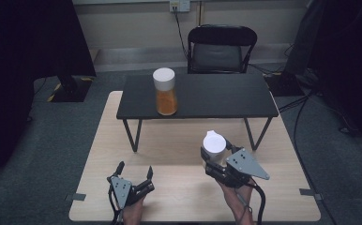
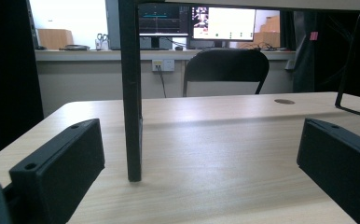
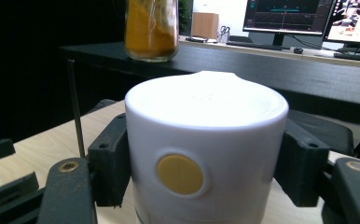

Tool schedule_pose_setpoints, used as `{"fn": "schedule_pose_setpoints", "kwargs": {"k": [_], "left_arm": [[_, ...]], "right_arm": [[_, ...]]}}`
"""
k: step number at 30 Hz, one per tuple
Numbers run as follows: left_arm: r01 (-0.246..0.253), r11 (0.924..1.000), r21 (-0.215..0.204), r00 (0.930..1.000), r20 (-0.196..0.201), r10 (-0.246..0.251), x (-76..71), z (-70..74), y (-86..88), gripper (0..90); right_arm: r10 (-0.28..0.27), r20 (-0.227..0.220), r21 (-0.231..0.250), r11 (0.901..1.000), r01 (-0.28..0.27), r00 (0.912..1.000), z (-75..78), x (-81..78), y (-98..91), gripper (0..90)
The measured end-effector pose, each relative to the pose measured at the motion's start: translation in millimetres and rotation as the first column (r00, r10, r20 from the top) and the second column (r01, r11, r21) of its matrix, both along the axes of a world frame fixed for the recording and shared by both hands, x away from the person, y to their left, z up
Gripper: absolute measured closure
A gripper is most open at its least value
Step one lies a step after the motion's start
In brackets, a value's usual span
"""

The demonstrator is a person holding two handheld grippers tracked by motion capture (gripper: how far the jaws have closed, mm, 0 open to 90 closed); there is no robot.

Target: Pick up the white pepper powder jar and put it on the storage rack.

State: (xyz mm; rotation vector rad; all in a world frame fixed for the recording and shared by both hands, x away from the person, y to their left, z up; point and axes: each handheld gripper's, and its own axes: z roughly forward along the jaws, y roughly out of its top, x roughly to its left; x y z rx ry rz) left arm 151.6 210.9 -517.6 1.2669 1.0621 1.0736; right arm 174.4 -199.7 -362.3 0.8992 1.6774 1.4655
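White-capped jar (image 3: 206, 154) sat clamped in my right gripper (image 1: 215, 157); left gripper (image 1: 133, 177) gaped empty. It could clip the black shelf (image 1: 198, 96).

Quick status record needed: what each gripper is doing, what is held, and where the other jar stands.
right gripper: shut on white-lidded jar, jaws clamping its white lid on both sides
held jar height: lifted above the wooden table
left gripper: open, nothing between its jaws, low over the wooden table
second jar: orange contents, white lid, upright on the black shelf
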Motion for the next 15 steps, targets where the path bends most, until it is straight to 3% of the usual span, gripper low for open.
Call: {"fn": "schedule_pose_setpoints", "kwargs": {"k": [15], "left_arm": [[0.000,1.0000,0.001,1.0000,0.000,0.000,0.0,0.0,0.0,0.1]], "right_arm": [[0.011,0.003,0.009,0.9999,-0.011,0.9999,34.7,23.6,1.4,30.7]]}}
